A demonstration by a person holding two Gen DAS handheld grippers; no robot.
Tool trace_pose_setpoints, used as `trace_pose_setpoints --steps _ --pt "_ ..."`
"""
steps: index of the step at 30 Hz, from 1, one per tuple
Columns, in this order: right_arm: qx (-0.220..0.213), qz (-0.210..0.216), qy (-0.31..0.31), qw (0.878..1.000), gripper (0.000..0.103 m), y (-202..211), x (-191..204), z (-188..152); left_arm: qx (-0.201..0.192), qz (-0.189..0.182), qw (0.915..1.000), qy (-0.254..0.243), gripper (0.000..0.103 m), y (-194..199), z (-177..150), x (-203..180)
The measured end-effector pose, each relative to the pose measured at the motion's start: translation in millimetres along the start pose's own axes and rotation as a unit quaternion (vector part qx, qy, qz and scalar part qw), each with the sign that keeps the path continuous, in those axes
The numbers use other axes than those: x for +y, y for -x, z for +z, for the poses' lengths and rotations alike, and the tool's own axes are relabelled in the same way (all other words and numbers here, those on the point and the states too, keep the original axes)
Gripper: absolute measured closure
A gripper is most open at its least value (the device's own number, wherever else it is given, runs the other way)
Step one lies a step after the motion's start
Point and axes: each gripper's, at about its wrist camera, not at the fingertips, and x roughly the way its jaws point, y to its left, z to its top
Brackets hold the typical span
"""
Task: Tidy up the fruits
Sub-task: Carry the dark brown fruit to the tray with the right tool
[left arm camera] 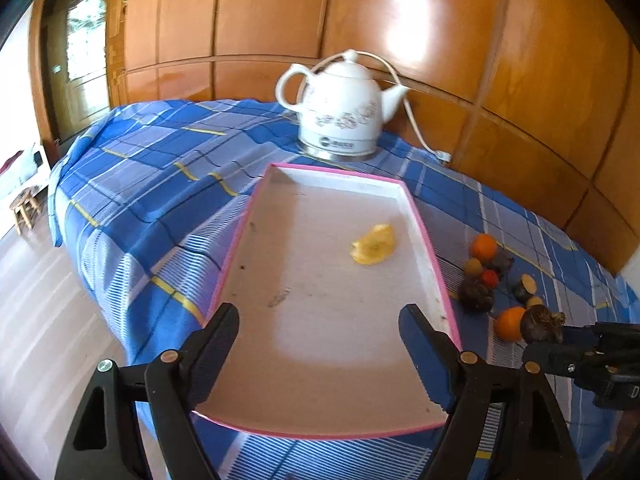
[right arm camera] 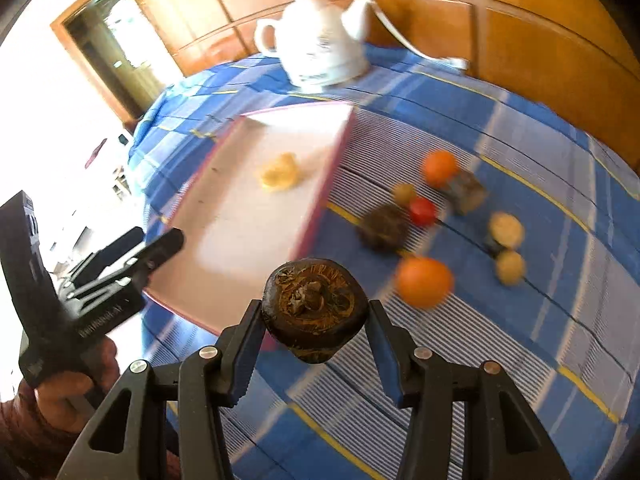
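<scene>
A pink-rimmed white tray (left arm camera: 436,256) (right arm camera: 328,176) lies on the blue checked cloth and holds one yellow fruit piece (left arm camera: 373,245) (right arm camera: 279,172). My left gripper (left arm camera: 320,324) is open and empty over the tray's near end. My right gripper (right arm camera: 316,316) is shut on a dark brown round fruit (right arm camera: 315,308) (left arm camera: 540,325), held above the cloth right of the tray. Loose fruit lies to the right: two oranges (right arm camera: 425,281) (left arm camera: 483,247), a red one (right arm camera: 422,211), another dark brown one (right arm camera: 382,227) and small yellowish ones (right arm camera: 507,229).
A white electric kettle (left arm camera: 340,108) (right arm camera: 320,40) with its cord stands behind the tray against a wooden wall. The table's left edge drops to the floor. My left gripper shows in the right wrist view (right arm camera: 160,248), at the tray's near left.
</scene>
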Motion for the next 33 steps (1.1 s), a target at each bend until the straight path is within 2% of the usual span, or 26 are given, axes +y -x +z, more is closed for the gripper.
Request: trace_pose_setpoints --steps 9,12,13,17,21,25,33 --pt "0.03 -0.014 0.038 0.999 0.051 -54.2 39.0 29.8 -0.005 0.03 0.9989 0.037 0.02 0.7 1.3 37.9" --pt "0.036 -0.037 0.043 0.998 0.051 -71.1 42.7 31.9 -0.002 0.033 0.9988 0.037 0.02 -1.0 -1.3 40.4" --pt "0.026 -0.041 0.048 0.998 0.051 -72.5 44.0 32.9 -0.003 0.032 0.9988 0.036 0.02 -0.7 -2.1 40.4" --pt "0.033 -0.054 0.057 0.996 0.051 -82.6 47.8 33.0 -0.006 0.029 0.9992 0.027 0.02 0.7 -2.5 37.2" --pt "0.033 -0.055 0.061 0.996 0.05 -85.0 49.5 28.5 -0.006 0.026 0.9994 0.023 0.02 1.4 -2.9 34.7" --pt "0.021 -0.051 0.059 0.997 0.045 -78.7 51.9 27.9 -0.007 0.024 0.9995 0.021 0.02 1.9 -2.9 32.9" --pt "-0.014 -0.057 0.04 0.997 0.045 -51.4 43.3 25.1 -0.009 0.02 0.9997 0.012 0.02 4.8 -3.2 26.0"
